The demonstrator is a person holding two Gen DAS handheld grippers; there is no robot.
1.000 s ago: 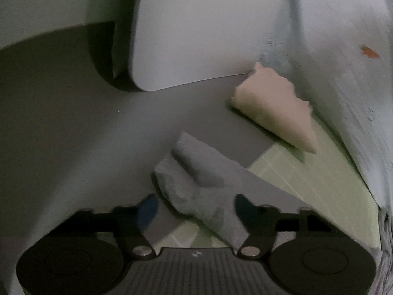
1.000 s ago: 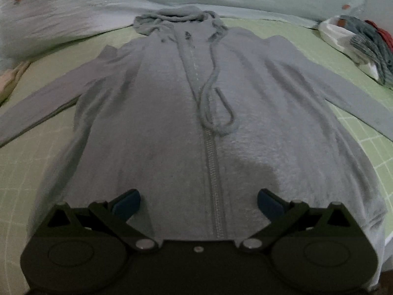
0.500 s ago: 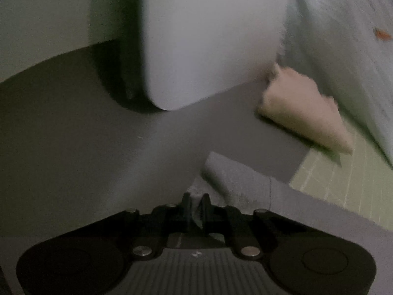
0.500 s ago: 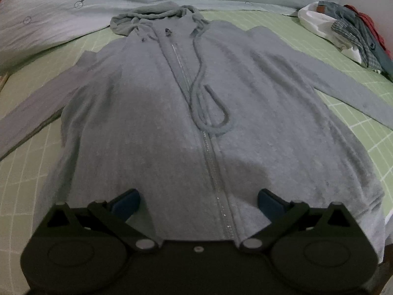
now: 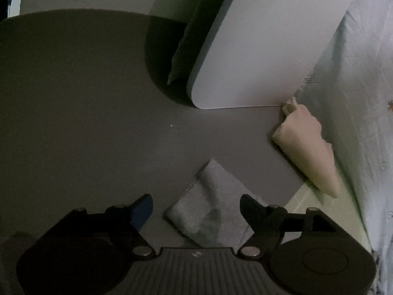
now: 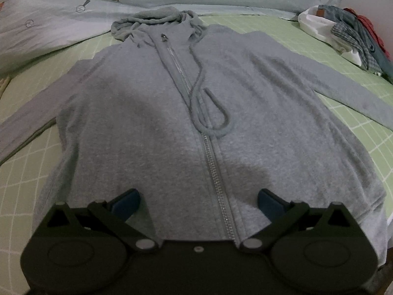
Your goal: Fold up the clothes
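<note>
Spread flat on a bed with a pale green grid-lined sheet [image 6: 289,34]: a grey zip-front fleece hoodie [image 6: 152,132], front side up, hood at the far end, hem at the near end, sleeves stretched out to left and right. Down the middle, a silver zipper [image 6: 216,172], closed; across it, a looped grey drawstring [image 6: 211,113]. Behind the hood, a pale blue quilt with small carrot prints [image 6: 73,7]. At the far right corner of the bed, a heap of mixed clothes, white, checked, denim and red [image 6: 343,32], well apart from the hoodie. Above the near hem, the right hand-held gripper [image 6: 197,201], fingers spread wide on either side of the zipper, blue pads [image 6: 125,201] clear of the cloth as far as can be told, nothing pinched. In the left wrist view, the grey cuffed end of the hoodie's left sleeve [image 5: 206,209], hanging past the bed's left edge over a dark grey floor [image 5: 86,123]. Around it, the left hand-held gripper [image 5: 196,206], jaws opening, sleeve end between the fingers but not pinched. Farther right, a beige folded cloth [image 5: 307,152] at the bed's edge, next to the quilt. Beyond, a white rounded panel [image 5: 265,49] standing on the floor.
</note>
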